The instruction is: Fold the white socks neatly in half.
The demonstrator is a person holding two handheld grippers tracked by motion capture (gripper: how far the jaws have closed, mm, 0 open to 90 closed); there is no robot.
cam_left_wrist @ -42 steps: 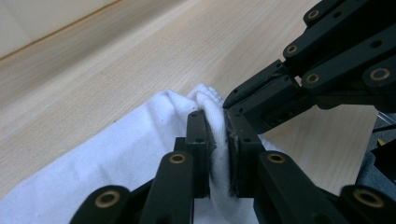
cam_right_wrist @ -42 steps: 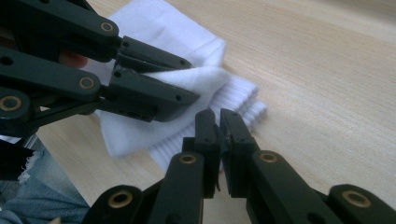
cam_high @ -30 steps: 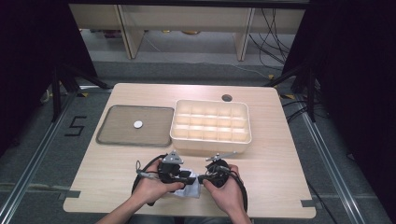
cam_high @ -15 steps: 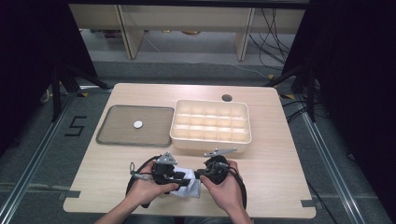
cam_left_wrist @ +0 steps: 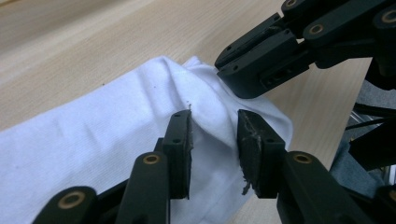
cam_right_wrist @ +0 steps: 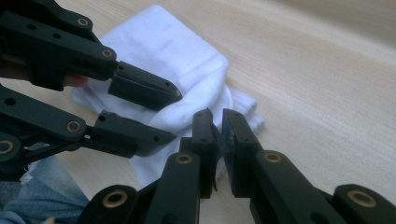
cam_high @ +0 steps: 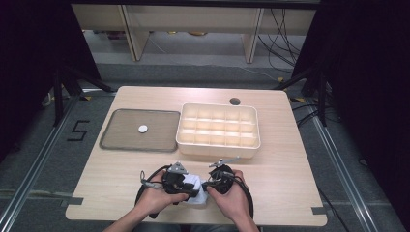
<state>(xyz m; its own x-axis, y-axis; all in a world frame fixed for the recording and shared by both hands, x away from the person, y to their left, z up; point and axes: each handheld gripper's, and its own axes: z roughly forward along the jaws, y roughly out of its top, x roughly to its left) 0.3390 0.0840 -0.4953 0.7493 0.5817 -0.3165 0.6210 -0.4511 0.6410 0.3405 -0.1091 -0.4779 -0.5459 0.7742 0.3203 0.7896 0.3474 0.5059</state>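
Note:
A white cloth [cam_high: 196, 192] lies bunched on the wooden table close to its front edge, between the person's two hands. My left gripper [cam_left_wrist: 212, 116] has a raised fold of the cloth [cam_left_wrist: 93, 140] between its pads, and its jaws have just been closing. My right gripper [cam_right_wrist: 218, 114] pinches a thin edge of the cloth [cam_right_wrist: 173, 51] with its jaws almost together; they too have just been closing. The two grippers face each other a short way apart, left [cam_high: 190, 186] and right [cam_high: 209, 185]. The right gripper [cam_left_wrist: 222, 70] bites the cloth just beyond my left jaws.
A cream box with several compartments [cam_high: 217, 150] stands behind the hands at the table's middle. To its left lies a dark flat tray [cam_high: 121, 137] with a small white disc [cam_high: 142, 128] on it. A round hole [cam_high: 235, 101] is near the far edge.
Both hands have stayed at the same spot by the front edge. A little more of the white cloth shows between the grippers than one second ago.

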